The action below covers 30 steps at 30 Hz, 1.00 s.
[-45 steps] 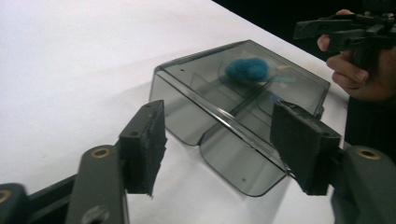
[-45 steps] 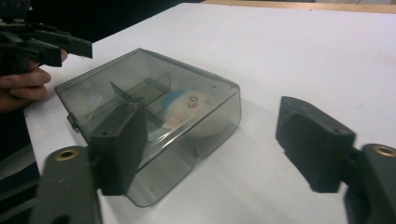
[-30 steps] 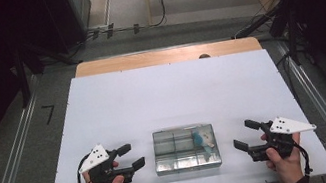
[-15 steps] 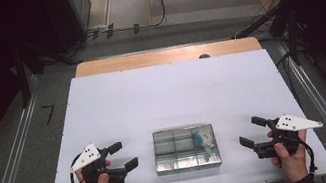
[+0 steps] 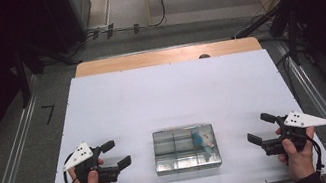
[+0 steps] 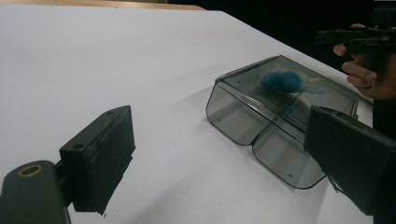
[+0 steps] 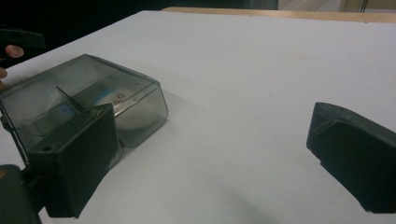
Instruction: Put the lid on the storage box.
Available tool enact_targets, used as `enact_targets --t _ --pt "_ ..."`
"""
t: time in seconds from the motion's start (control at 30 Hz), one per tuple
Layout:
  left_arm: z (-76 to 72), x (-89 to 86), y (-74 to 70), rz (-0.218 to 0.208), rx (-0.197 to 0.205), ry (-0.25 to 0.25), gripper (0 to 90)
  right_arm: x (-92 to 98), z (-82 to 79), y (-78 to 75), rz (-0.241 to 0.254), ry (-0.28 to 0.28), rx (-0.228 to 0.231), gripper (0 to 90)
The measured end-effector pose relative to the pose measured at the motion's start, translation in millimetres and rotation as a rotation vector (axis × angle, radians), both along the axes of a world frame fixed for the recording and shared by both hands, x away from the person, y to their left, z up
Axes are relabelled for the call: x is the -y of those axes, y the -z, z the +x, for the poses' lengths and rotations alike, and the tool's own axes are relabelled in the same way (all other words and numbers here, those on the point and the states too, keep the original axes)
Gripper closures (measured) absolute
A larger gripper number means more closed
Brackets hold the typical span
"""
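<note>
Two grippers are flanking a clear plastic box in the high view, the left gripper lying well apart to its left and the right gripper well apart to its right, both with jaws that have just been opening wide and are gripping nothing, while the box is sitting near the front edge of the white table. Looking along the left gripper, the box is lying to the right with a blue fuzzy thing inside, and the jaws are standing empty over bare table. Looking along the right gripper, the box is resting at the left behind one jaw, with nothing between the spread jaws.
</note>
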State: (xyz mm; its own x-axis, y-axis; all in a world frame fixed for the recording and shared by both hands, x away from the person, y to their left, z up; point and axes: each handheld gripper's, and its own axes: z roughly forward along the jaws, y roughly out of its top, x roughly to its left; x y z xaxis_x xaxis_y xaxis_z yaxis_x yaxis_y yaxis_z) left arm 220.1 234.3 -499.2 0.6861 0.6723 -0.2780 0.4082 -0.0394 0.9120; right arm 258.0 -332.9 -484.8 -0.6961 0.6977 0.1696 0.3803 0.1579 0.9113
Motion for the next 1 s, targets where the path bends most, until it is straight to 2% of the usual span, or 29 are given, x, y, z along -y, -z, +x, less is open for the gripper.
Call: enact_targets --t 0.23,0.3,0.63,0.83,1.0 --pt "1.7 -10.5 0.2 -0.01 -0.003 -0.016 8.5 12.2 2.9 1.6 -0.009 0.03 -0.003 0.4" --pt "2.0 -13.0 0.4 -0.02 -0.002 -0.014 3.7 15.6 3.5 1.9 -0.009 0.034 -0.005 0.4" --pt "2.6 -22.8 0.1 -0.016 0.007 -0.032 3.6 28.4 7.2 5.9 -0.028 0.059 -0.015 0.1" --pt "3.1 -28.2 -0.3 -0.019 0.011 -0.036 0.8 35.5 8.4 6.2 -0.021 0.064 -0.011 0.0" --pt "3.7 -33.3 0.1 -0.028 0.01 -0.047 0.8 44.9 10.0 7.6 0.001 0.093 -0.016 0.0"
